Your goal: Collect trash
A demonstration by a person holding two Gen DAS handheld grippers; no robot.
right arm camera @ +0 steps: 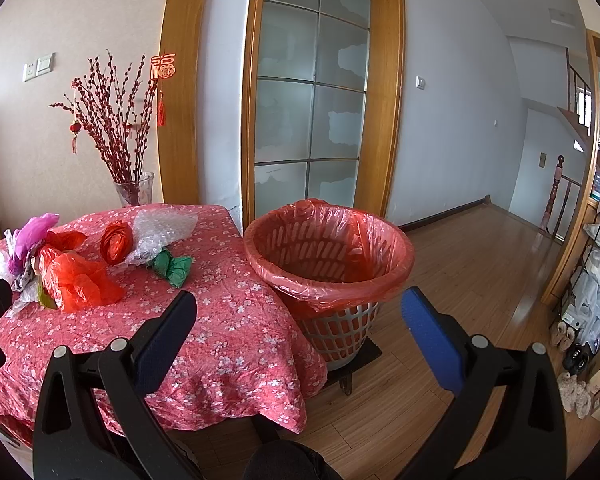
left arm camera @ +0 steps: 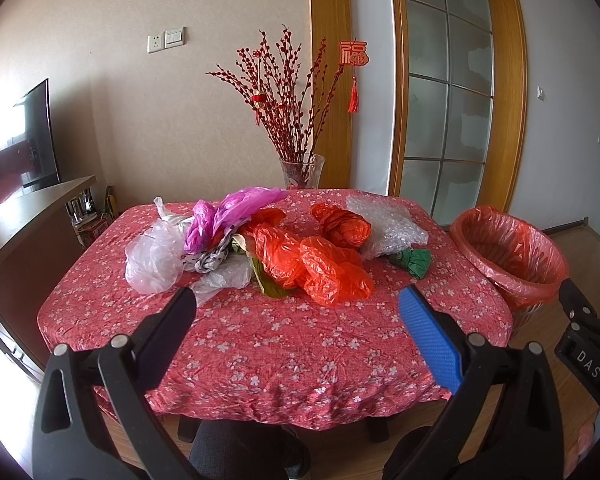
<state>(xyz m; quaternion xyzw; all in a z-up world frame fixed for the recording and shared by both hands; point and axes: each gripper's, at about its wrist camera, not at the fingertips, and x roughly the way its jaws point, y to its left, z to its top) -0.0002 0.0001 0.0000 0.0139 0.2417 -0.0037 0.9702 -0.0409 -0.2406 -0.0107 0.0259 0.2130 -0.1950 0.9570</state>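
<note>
On the tabletop's far half, trash bags (left arm camera: 284, 248) lie heaped w/ long axis edge to edge, pointing at lined bin (right arm camera: 328, 256) off the right edge. Left gripper (left arm camera: 298, 306) & right gripper (right arm camera: 299, 310) both spread wide, empty. Pinch one bag's bunched fold, lift clear, drop over bin.

A beige wall (left arm camera: 160, 112) carries a switch plate (left arm camera: 166, 39). Beside it stands a wood-framed frosted glass door (right arm camera: 312, 108). The wooden floor (right arm camera: 472, 264) shines with daylight. A glass vase (left arm camera: 302, 171) of red branches stands at the back of the red-floral-clothed surface (left arm camera: 268, 344). A dark television (left arm camera: 24, 144) sits left.
</note>
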